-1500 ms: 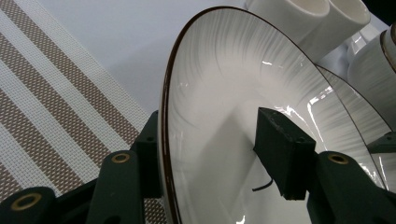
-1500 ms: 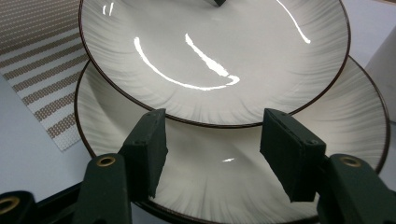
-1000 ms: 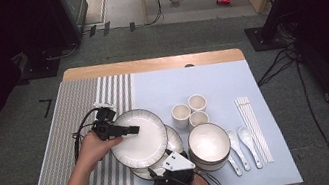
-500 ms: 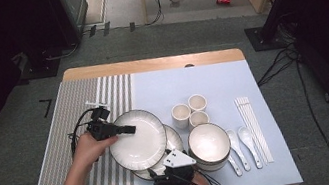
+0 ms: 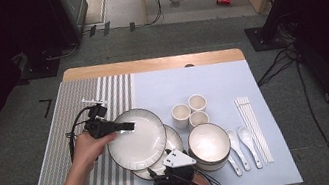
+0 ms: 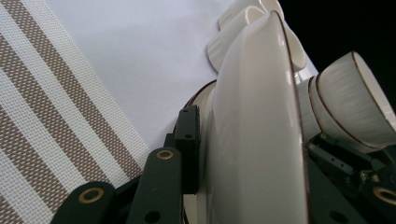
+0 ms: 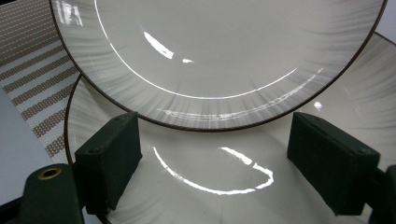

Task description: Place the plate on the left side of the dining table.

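Observation:
Two white plates with dark rims overlap at the table's front. The upper plate is tilted, with its left rim raised off the lower plate. My left gripper is shut on that rim; its jaws have just been closing with the plate edge-on between them. My right gripper stands at the front edge of the lower plate. It is open, with its pads wide apart, and the upper plate hangs just beyond them.
A white bowl sits right of the plates, with three cups behind it. Two spoons and white chopsticks lie further right. A striped placemat covers the table's left part.
The left gripper and the upper plate have edged slightly to the left. The right gripper has stayed put.

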`<state>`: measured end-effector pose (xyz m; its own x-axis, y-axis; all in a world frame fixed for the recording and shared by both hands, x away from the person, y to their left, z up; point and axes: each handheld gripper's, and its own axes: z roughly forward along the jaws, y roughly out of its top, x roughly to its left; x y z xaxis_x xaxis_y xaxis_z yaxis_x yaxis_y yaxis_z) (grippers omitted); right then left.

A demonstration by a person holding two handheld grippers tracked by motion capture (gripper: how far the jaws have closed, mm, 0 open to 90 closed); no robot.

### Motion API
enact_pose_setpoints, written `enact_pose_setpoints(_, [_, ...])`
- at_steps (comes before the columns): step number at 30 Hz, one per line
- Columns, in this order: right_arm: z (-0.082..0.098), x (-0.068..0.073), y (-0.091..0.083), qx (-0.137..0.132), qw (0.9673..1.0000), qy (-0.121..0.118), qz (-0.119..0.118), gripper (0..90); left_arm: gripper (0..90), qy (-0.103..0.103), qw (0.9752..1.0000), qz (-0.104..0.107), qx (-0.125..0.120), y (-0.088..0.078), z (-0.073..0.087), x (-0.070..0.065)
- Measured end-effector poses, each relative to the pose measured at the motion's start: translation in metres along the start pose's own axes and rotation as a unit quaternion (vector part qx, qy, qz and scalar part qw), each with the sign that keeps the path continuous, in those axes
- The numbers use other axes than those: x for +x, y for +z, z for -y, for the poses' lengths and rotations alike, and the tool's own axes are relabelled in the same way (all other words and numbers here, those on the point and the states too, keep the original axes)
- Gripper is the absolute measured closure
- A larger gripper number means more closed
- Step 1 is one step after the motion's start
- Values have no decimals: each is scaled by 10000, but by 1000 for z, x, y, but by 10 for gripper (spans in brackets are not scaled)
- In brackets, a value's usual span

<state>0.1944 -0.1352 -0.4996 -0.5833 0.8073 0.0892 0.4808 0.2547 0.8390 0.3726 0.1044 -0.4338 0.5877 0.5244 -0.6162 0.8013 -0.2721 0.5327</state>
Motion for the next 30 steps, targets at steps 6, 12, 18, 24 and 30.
enact_pose_setpoints(6, [0,0,0,1,10000,3,0,173,738,-180,9998,52,4,-1,-1,4])
enact_pose_setpoints(12, [0,0,0,1,10000,1,0,173,739,-337,9994,50,-116,-7,-2,8])
enact_pose_setpoints(18, [0,0,0,-4,10000,-5,-2,173,739,-461,9989,1,-94,-10,-5,9])
enact_pose_setpoints(24, [0,0,0,-4,10000,-3,-1,174,741,-407,9991,-69,-136,-12,-8,10])
enact_pose_setpoints(30, [0,0,0,-1,10000,1,-4,174,739,-476,9987,27,-163,-15,-11,17])
